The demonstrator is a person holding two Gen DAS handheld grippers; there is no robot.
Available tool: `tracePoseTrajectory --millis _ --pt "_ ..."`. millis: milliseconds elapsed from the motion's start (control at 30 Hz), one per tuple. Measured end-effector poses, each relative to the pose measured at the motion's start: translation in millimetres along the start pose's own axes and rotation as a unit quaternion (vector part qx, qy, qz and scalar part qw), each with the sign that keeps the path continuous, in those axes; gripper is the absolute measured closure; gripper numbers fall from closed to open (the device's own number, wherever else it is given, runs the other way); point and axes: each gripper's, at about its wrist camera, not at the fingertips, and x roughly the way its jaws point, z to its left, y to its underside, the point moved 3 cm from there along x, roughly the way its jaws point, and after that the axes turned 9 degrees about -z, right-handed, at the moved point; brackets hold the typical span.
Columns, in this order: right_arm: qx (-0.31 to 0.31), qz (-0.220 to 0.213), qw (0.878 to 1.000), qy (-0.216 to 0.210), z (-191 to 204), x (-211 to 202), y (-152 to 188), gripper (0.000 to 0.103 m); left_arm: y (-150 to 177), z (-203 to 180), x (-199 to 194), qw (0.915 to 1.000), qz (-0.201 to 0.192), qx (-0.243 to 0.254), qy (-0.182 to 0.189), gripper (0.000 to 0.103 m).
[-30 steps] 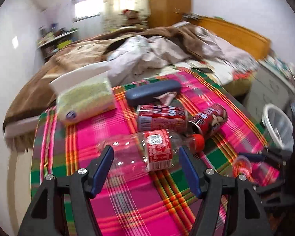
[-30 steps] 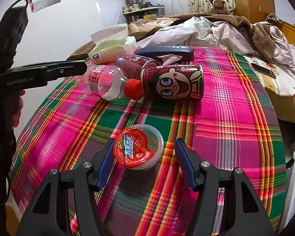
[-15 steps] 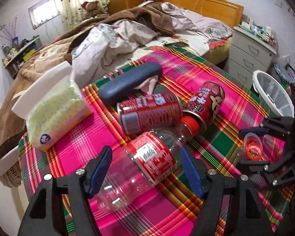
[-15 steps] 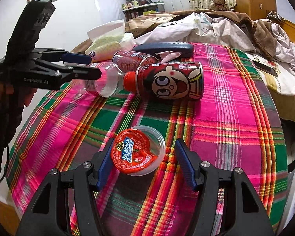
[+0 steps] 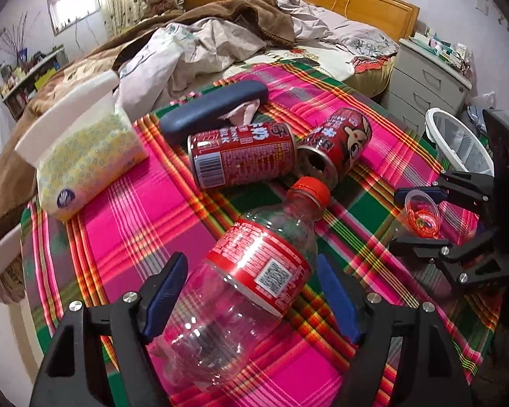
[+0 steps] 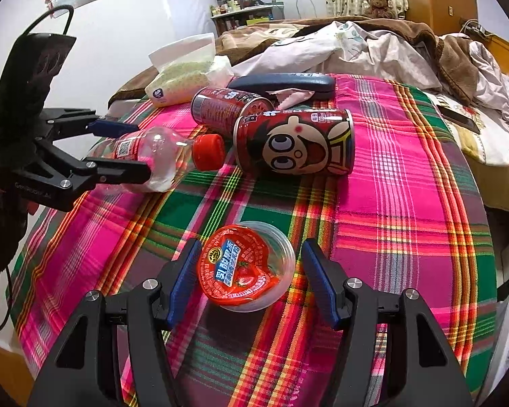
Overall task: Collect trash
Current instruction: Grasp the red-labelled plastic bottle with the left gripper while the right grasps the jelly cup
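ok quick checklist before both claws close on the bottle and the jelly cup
1. Plastic bottle lies between the left claw pads: ok. The jaws have just been opening and do not press it.
2. Jelly cup sits between the right claw pads, untouched: ok.
3. Bottle cap is on: ok.
4. Bottle neck clear of the two cans: not ok, the cap lies against the cartoon can.
5. Jelly cup lid sealed: cannot tell.
6. White bin within view beside the table: ok.
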Motion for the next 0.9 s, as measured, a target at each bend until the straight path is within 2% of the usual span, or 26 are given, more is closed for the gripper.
tracePoseTrajectory --millis 133,267,333,433,533,700,833,867,900 --pt "0.004 -0.003 1.000 -0.002 -1 -3 0 0.041 6 -10 -5 0.9997 0.009 0.010 0.022 0.023" --pt "0.009 -0.001 1.000 -0.002 -3 -3 2 0.041 18 -11 2 0.9992 0.039 0.001 0.009 0.023" --pt "0.008 -0.004 1.000 -0.002 -3 -3 1 0.041 19 -15 3 0.9991 0.038 -0.001 0.018 0.023" --pt "0.003 -0.001 1.000 0.003 -1 -1 1 0.041 18 -18 7 0.9991 0.039 -0.011 0.007 0.023" --pt "0.002 0.003 1.000 0.003 0 1 2 0.041 19 -17 14 0.9984 0.043 -0.036 -0.003 0.023" --pt "0.021 0.000 1.000 0.011 -9 0 2 0.041 23 -14 13 0.9951 0.023 -0.095 -0.011 0.024" --pt "0.030 -0.004 0.999 0.009 -11 -2 2 0.042 31 -7 10 0.9898 0.010 -0.140 -0.023 0.037" --pt "0.029 -0.004 1.000 0.009 -10 -1 3 0.044 32 -7 10 0.9886 0.009 -0.148 -0.026 0.038" --pt "0.028 -0.004 1.000 0.009 -9 -1 3 0.054 32 -7 9 0.9875 0.006 -0.155 -0.028 0.038"
